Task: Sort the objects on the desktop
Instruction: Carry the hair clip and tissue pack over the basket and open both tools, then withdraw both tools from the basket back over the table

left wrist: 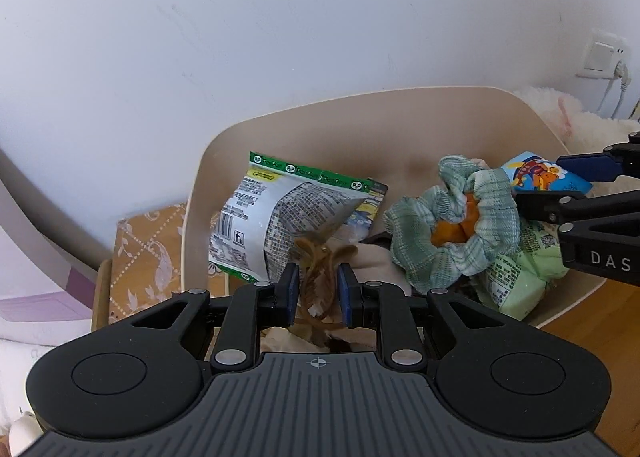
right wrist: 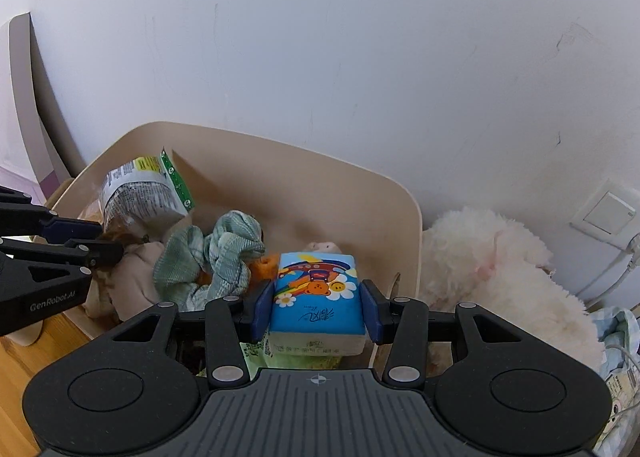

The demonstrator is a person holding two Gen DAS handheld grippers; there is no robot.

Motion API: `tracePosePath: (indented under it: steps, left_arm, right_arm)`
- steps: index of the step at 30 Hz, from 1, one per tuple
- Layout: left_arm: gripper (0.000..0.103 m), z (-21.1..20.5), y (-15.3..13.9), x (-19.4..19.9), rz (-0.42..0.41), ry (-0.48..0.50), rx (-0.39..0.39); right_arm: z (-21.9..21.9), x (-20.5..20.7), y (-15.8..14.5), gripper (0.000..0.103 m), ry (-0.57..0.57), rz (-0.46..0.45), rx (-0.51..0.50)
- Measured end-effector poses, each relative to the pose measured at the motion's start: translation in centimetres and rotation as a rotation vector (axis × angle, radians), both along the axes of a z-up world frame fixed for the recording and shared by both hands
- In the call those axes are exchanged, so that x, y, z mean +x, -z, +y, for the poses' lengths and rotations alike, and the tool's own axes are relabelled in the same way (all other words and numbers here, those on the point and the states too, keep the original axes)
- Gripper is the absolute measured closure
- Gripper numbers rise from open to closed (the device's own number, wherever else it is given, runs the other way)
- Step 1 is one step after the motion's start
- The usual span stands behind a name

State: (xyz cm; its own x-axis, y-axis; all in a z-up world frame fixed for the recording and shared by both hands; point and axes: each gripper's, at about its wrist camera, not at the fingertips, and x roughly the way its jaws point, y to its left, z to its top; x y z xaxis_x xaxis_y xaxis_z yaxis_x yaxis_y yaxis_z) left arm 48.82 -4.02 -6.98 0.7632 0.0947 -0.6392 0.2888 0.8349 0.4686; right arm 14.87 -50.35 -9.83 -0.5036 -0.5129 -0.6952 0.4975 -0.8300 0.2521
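Over the beige bin (right wrist: 408,217), the right gripper (right wrist: 317,311) pinches a small tissue pack (right wrist: 318,297) printed with a cartoon bear; both blue pads (right wrist: 262,309) press against its sides, and the pack sits square between them, held above the bin's contents. In the left wrist view the same pack (left wrist: 544,175) shows at the far right, clamped at the tip of the right gripper (left wrist: 576,181), just beside a green checked cloth (left wrist: 456,225).

The left gripper (left wrist: 318,289) hangs low over the bin (left wrist: 360,113) with its fingers a little apart. A bunch of tan rubber bands (left wrist: 320,265) lies in the gap between the pads; whether the pads touch them cannot be told. In the right wrist view the left gripper (right wrist: 100,241) reaches in from the left edge.

Just beyond the left fingers leans a silver and green snack bag (left wrist: 276,217), tilted against the bin's back wall. The checked cloth is bunched around something orange (left wrist: 456,233), and a pale green packet (left wrist: 520,277) lies under it toward the right. Outside the bin on the right sits a white fluffy toy (right wrist: 500,269), with a wall socket (right wrist: 604,213) behind it.
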Motion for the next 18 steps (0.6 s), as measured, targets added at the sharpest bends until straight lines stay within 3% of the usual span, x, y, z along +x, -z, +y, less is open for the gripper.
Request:
tracePosePath:
  steps: [2,5,12,18]
  left_arm:
    - [0.056,0.0,0.2,-0.1,0.005,-0.002,0.007]
    - [0.039,0.2,0.0,-0.6,-0.037,-0.005,0.012]
    - [0.034,1.2,-0.4,-1.6,-0.049,-0.033,0.012]
    - [0.033,1.9,-0.9,-3.6,-0.062,-0.018,0.014]
  right_arm:
    - [0.0,0.1,0.1,0.045,-0.001,0.001,0.003]
    - [0.4,0.3,-0.1,0.034,-0.002,0.011,0.004]
    - [1.6,1.3,-0.8,0.001,0.026,0.006,-0.049]
    - [2.3,2.7,-1.9,0.000,0.020,0.016,-0.062]
